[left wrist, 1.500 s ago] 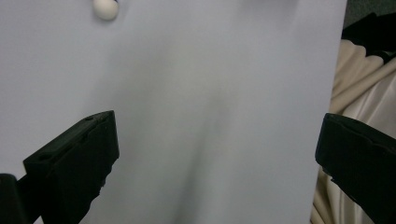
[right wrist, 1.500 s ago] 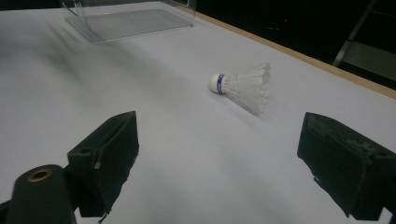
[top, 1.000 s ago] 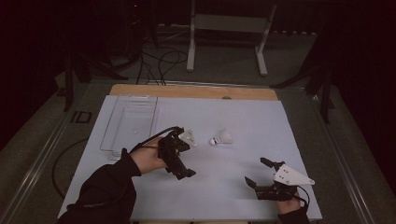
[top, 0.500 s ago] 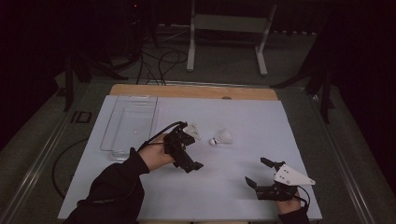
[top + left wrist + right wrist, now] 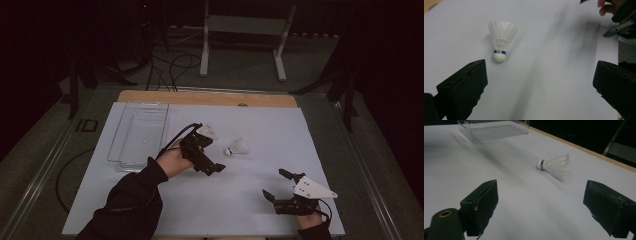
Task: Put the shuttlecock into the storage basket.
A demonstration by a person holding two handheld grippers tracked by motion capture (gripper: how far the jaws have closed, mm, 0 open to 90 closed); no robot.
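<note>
Shuttlecock (image 5: 236, 148) lies on its side on the white table (image 5: 260, 125), around the middle, cork end pointing left and near, feathers to the right. Left gripper (image 5: 210, 167) hovers just to its left and a touch nearer, jaws wide apart, nothing between them; in the left gripper view the shuttlecock (image 5: 501, 42) sits just beyond the left jaw. Right gripper (image 5: 277, 187) rests at the near right, well apart from it, jaws spread and empty too. Clear plastic tray (image 5: 137, 135) sits far left on the table.
</note>
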